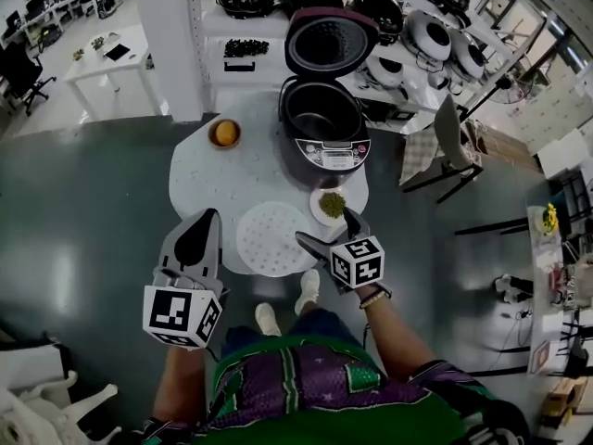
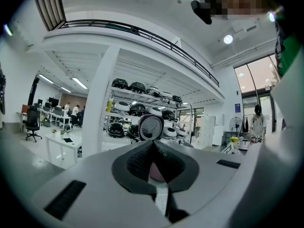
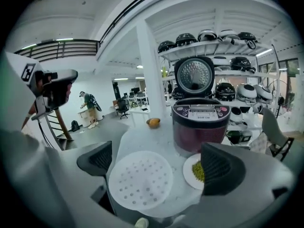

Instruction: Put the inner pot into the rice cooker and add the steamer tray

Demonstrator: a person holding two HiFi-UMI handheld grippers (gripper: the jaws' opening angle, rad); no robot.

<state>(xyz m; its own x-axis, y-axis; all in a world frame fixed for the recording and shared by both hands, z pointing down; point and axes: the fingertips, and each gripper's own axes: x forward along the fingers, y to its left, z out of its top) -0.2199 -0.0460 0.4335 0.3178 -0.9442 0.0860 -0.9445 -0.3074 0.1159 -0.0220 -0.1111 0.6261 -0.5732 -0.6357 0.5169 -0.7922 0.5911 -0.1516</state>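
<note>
Jaws on the left gripper [image 2: 153, 148] are pinched fully together with nothing in them. The right gripper [image 3: 159, 167] has its jaws spread wide and empty, hanging over the near edge of the bench [image 1: 199, 188].

The steamer tray [image 1: 271, 239] lies flat by that near edge, holes up. It's round, so no real long axis.

The rice cooker [image 1: 324, 128] sits at the far edge, panel facing the near side, lid [image 1: 329, 44] standing open. Its inside is just dark, so I can't tell if the inner pot is in there.

A plate [image 1: 318, 217] of green bits sits between cooker and tray, and a small bowl [image 1: 224, 133] is at the far left edge. The left gripper view is mostly blocked by its own body.
</note>
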